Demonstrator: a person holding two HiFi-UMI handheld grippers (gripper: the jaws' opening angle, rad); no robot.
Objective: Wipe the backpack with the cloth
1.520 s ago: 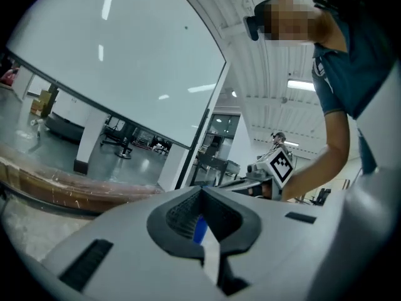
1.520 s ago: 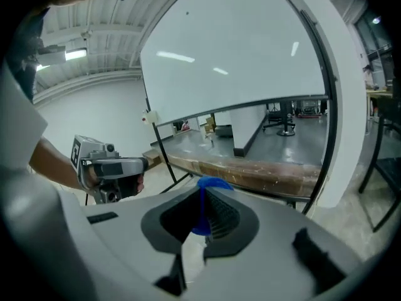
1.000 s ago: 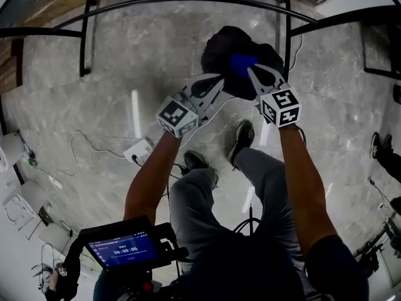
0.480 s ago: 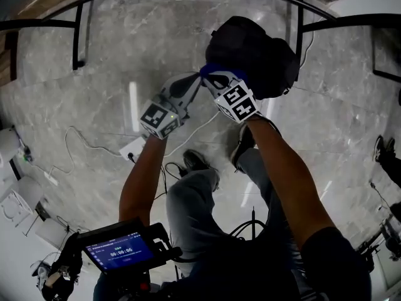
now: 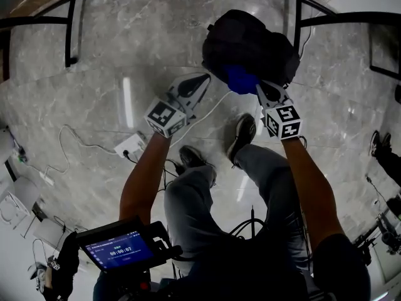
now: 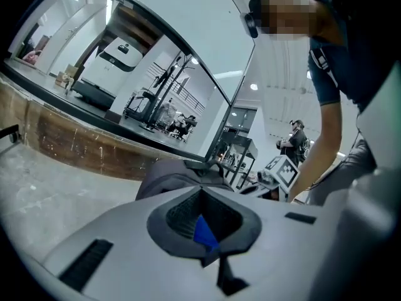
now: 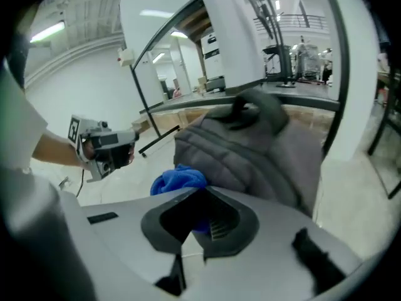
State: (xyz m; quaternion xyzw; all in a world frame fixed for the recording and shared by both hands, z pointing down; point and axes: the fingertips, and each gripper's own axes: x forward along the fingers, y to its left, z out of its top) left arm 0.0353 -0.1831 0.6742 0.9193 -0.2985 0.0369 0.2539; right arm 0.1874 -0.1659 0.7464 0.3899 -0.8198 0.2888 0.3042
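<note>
A black backpack [image 5: 250, 42] stands upright on the marble floor beside a black metal frame; it also fills the right gripper view [image 7: 250, 149]. My right gripper [image 5: 260, 86] is shut on a bunched blue cloth [image 5: 240, 79], which presses on the backpack's near lower side. In the right gripper view the cloth [image 7: 177, 180] bulges out over the jaws of the right gripper [image 7: 200, 215]. My left gripper [image 5: 203, 78] hovers at the backpack's left edge, jaws together. A blue sliver shows between the jaws of the left gripper [image 6: 207, 224]; the backpack [image 6: 175, 174] lies just beyond.
A black metal frame [image 5: 294, 17] rises behind and beside the backpack. A white power strip [image 5: 130, 146] with cables lies on the floor at left. My shoes [image 5: 243, 133] are just below the grippers. A recorder screen [image 5: 122, 249] sits at my waist.
The right gripper has carried the cloth from beside the left gripper rightward across the backpack's lower side. The left gripper has barely moved.
</note>
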